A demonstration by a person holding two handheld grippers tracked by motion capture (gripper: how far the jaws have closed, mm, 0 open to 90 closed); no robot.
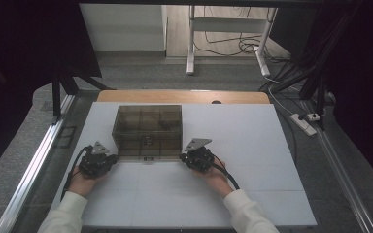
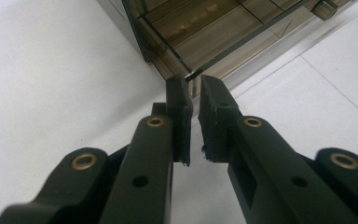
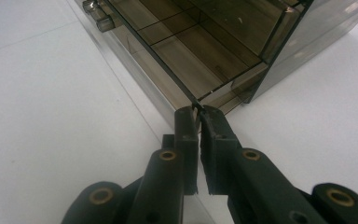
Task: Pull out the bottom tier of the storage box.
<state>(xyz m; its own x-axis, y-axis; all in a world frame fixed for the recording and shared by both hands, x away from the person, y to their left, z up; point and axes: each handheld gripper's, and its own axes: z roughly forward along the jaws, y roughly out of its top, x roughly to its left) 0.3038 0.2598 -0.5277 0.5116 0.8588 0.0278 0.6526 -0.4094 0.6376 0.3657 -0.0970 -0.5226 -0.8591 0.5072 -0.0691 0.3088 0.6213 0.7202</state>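
At the near corners of the box: both sets of tongs are positioned, one per corner, on the white table.

Left gripper (image 2: 192, 88): jaws drawn nearly together, with a thin dark edge at the box's near-left corner between the tips. It appears pinched on that edge, though the left gripper view leaves a narrow gap lower down between the pads.

Right gripper (image 3: 198, 112): jaws together, clamped on the matching thin edge at the near-right corner. In the right gripper view the edge runs straight into the tips.

Hands: the left hand (image 1: 81, 182) and right hand (image 1: 217, 178) rest low on the table behind the grippers; white sleeves enter from the bottom of the high view.

Smoked plastic box (image 1: 147, 130): stands near the middle of the table, towards its far side, between the two grippers. Translucent brown walls; inner dividers visible through the top. A small latch (image 1: 148, 158) sits at the middle of the near face.

Gripped edge: judged to be the front rim of the lid or a front panel; which of the two cannot be told.

Step in hand: grip secured on both corners, lift or swing not yet begun.

Next move calls for: both hands travelling together at an even rate, so the thin edge does not twist or slip from the pads.

Table (image 1: 252, 145): white surface, bare around the box.
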